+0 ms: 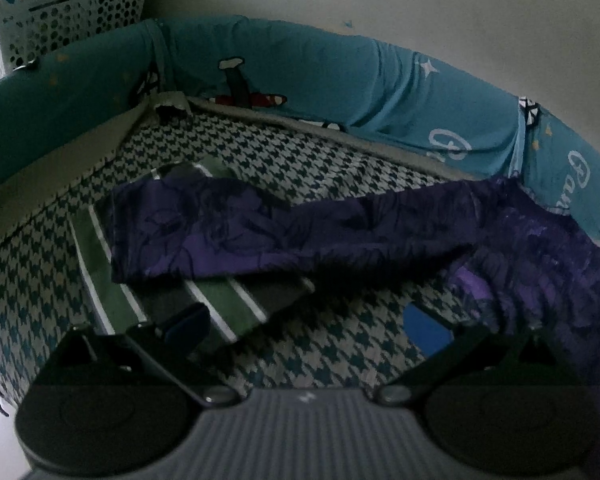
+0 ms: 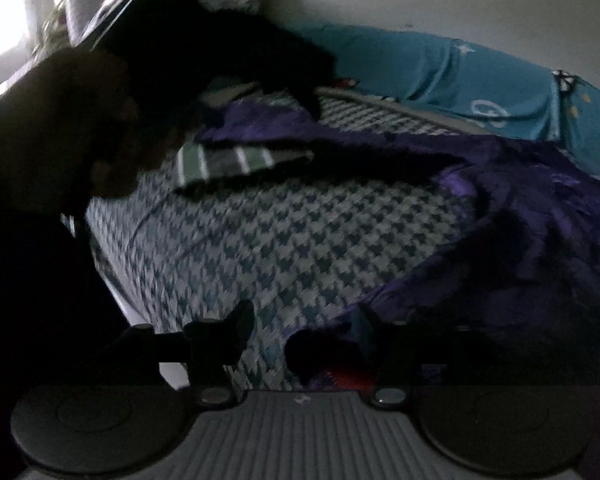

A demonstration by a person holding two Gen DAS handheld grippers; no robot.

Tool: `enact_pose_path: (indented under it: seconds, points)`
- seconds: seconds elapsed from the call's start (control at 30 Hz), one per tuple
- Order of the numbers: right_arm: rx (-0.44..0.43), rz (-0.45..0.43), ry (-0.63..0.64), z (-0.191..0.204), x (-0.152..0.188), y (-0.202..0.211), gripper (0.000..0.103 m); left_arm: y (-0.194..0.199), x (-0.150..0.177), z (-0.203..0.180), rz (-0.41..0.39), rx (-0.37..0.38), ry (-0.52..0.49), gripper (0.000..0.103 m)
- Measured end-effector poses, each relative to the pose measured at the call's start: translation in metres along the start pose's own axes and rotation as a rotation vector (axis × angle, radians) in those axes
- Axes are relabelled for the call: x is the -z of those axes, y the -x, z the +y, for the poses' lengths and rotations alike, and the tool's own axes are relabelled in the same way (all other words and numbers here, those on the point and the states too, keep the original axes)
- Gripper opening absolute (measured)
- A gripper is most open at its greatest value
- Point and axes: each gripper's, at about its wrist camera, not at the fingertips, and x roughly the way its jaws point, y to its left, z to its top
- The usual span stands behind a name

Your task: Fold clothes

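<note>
A purple patterned garment (image 1: 340, 228) lies on the houndstooth bedspread (image 1: 340, 344). One long part of it stretches left across a folded green striped garment (image 1: 220, 300). My left gripper (image 1: 308, 324) stands open just above the bedspread, its blue-padded fingers (image 1: 428, 328) wide apart with only bedspread between them. In the right wrist view the purple garment (image 2: 520, 220) bunches at the right, with a dark fold of its hem near the right finger. My right gripper (image 2: 300, 332) is open; the left finger stands clear of the cloth, bedspread (image 2: 280, 248) showing between.
A teal printed bolster (image 1: 340, 72) runs along the wall behind the bed. A white perforated basket (image 1: 72, 16) stands at the far left corner. A person's dark arm and hand (image 2: 60, 128) fill the upper left of the right wrist view. The bed's edge (image 2: 112, 280) drops off at the left.
</note>
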Motion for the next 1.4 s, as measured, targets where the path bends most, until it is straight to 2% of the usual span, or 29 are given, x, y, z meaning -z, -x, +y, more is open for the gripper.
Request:
enact_pose_path:
  seconds: [0.07,0.17,0.23,0.3,0.33,0.4,0.57,0.7,0.83,0.93,1.03,1.1,1.4]
  points:
    - [0.021,0.008,0.041,0.005,0.004,-0.006,0.055,-0.002,0.001,-0.001,0.004,-0.004,-0.006,0.103]
    - [0.103,0.022,0.1,0.011,0.011,-0.014,0.054,-0.004,0.001,-0.003,0.012,-0.009,-0.015,0.103]
    - [0.129,0.032,0.125,0.013,0.016,-0.017,0.044,-0.006,0.002,-0.005,0.015,-0.012,-0.022,0.103]
    - [0.137,0.05,0.127,0.012,0.019,-0.019,0.016,-0.007,0.003,-0.007,0.018,-0.014,-0.029,0.103]
    - [0.139,0.051,0.125,0.012,0.02,-0.019,0.016,-0.008,0.003,-0.007,0.019,-0.014,-0.031,0.103]
    - [0.141,0.047,0.122,0.013,0.021,-0.017,0.009,-0.008,0.003,-0.008,0.021,-0.015,-0.033,0.103]
    - [0.024,0.017,0.011,0.01,0.013,0.008,0.008,-0.012,0.004,-0.009,0.032,-0.027,-0.041,0.103]
    - [-0.032,-0.007,-0.038,0.005,0.016,0.03,0.007,-0.016,0.004,-0.015,0.039,-0.028,-0.044,0.103]
    - [-0.081,-0.008,-0.108,-0.005,0.024,0.039,0.007,-0.023,0.004,-0.03,0.048,0.014,-0.051,0.103]
    - [-0.094,-0.001,-0.123,-0.002,0.027,0.034,0.007,-0.029,0.004,-0.048,0.045,0.034,-0.076,0.103]
    - [-0.076,-0.013,-0.085,0.004,0.031,0.025,0.008,-0.032,0.006,-0.071,0.033,0.052,-0.128,0.103]
    - [-0.074,-0.033,-0.093,0.003,0.033,0.023,0.011,-0.036,0.01,-0.088,0.033,0.061,-0.169,0.103]
    - [-0.05,-0.086,-0.204,-0.03,0.041,0.053,0.015,-0.041,0.026,-0.136,0.012,0.086,-0.277,0.103]
